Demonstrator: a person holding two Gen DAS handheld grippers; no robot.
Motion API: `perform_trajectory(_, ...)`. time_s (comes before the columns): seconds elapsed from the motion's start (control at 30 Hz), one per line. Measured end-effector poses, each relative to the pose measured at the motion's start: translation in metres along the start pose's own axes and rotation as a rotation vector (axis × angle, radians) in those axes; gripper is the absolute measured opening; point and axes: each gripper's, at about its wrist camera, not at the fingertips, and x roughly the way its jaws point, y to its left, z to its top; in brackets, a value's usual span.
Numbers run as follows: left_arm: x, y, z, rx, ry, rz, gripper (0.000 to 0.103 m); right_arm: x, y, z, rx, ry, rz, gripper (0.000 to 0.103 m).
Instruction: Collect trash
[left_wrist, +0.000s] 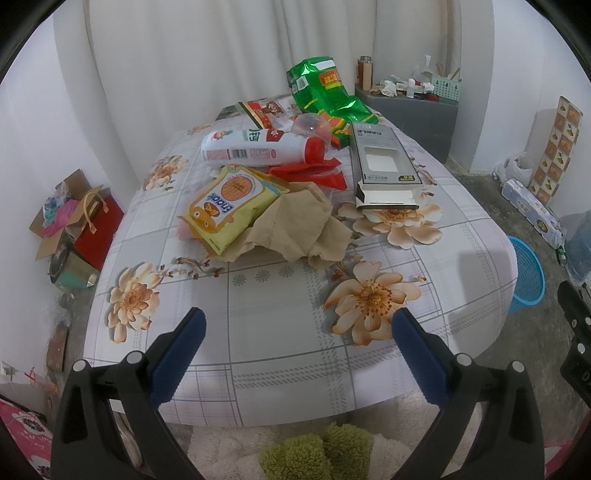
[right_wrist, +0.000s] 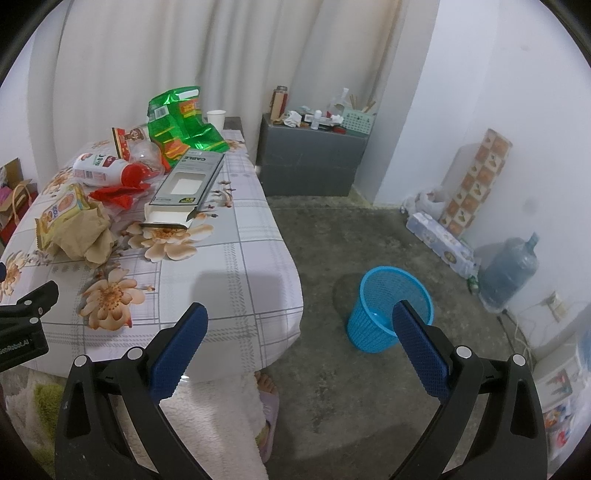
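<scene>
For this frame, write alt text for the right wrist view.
The open right gripper hovers empty between a flower-print table and a blue plastic mesh wastebasket on the concrete floor. Trash on the table includes a grey cable box, crumpled brown paper and a green foil bag.

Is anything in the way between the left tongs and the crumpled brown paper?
Nothing visible. Only bare flowered tablecloth lies between the open left tongs and the crumpled brown paper.

Each tool is the same: the left tool and right tool have black plastic arms, silver round screws and blue ribbed pads. The person wears a white fluffy robe and a pale slipper.
</scene>
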Motion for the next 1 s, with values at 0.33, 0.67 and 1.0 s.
perform_trajectory(0.33, 0.001, 0.004, -0.004, 0.0, 0.005, -0.002, 0.099, -0.002, 0.009, -0.004, -0.001, 0.0, 0.002, 0.095)
perform_trajectory(0.67, 0.007, 0.005, -0.007, -0.003, 0.024, -0.005, 0.099, -0.001, 0.022, -0.005, 0.001, 0.002, 0.004, 0.095)
perform_trajectory(1.0, 0.021, 0.034, 0.003, -0.044, 0.041, -0.08, 0.099, 0.009, 0.046, 0.017, -0.001, -0.011, 0.126, 0.095)
